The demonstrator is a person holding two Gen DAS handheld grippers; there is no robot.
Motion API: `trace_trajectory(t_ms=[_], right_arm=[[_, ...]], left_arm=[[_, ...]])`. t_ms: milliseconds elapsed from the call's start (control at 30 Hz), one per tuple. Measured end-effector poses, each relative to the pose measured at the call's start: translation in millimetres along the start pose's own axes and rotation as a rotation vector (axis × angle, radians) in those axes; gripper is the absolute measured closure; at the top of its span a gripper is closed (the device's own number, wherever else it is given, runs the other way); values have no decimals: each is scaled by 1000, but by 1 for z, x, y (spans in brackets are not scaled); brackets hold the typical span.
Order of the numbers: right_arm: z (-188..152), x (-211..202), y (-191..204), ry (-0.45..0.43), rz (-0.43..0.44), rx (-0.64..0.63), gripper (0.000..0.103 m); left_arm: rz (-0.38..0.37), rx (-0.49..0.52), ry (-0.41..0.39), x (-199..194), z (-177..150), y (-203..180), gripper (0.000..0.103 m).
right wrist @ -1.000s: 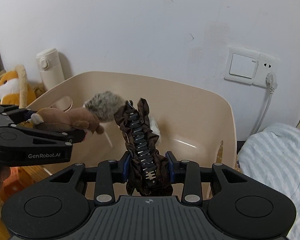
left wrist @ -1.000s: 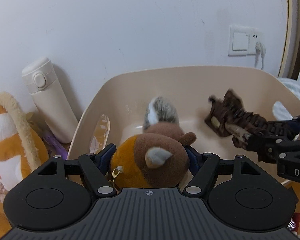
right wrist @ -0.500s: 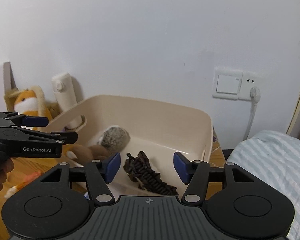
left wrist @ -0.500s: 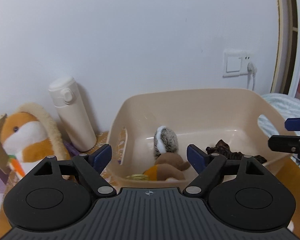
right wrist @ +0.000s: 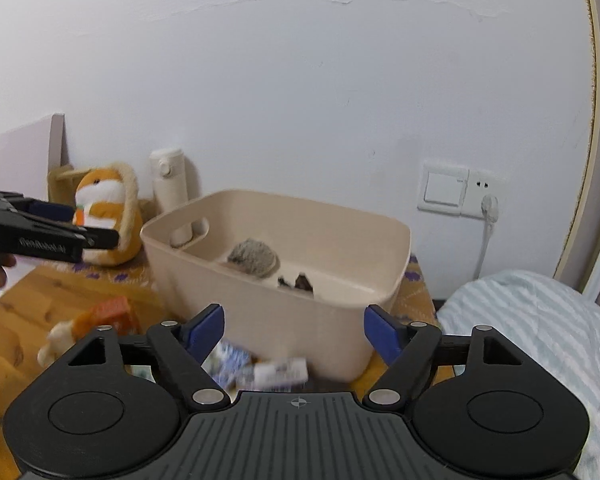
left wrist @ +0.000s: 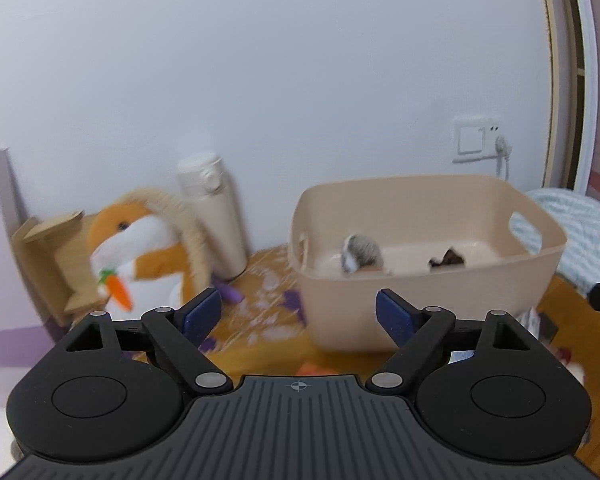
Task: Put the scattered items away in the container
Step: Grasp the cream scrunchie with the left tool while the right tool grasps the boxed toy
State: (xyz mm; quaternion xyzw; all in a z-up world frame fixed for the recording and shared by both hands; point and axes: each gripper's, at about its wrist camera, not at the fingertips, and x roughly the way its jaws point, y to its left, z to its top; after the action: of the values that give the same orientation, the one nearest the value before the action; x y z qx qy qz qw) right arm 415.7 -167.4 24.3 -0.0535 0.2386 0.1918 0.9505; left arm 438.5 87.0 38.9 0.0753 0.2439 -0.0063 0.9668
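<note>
A: Which step is in hand?

B: A drop is finished. The left gripper (left wrist: pixel 299 312) and right gripper (right wrist: pixel 294 330) are both spread wide and empty, the right's jaws just opened. The grey plush (right wrist: pixel 253 262) and brown hair tie (right wrist: pixel 296 282) are seen inside the beige tub (right wrist: pixel 260 308).

A: Next?

B: A reach toward the small packets (right wrist: pixel 260 368) before the tub is called for. Their labels are blurred and partly hidden.

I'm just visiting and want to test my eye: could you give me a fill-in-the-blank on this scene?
1. The furry grey toy lies inside the beige ____.
2. The white flask stands upright against the ____.
3. The orange plush holds a toy ____.
4. The right gripper has its fingers ____, with nothing held.

Missing words: tub; wall; carrot; open
</note>
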Motion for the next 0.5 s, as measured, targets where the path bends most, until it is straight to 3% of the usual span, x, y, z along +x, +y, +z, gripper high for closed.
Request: trace_trajectory(t_ms=[267, 500], right_arm=[[-43, -8, 9, 67, 50, 6, 24], [-59, -7, 25, 114, 135, -24, 24]], left_arm=[[33, -24, 78, -4, -53, 20, 17], [49, -41, 141, 4, -83, 29, 17]])
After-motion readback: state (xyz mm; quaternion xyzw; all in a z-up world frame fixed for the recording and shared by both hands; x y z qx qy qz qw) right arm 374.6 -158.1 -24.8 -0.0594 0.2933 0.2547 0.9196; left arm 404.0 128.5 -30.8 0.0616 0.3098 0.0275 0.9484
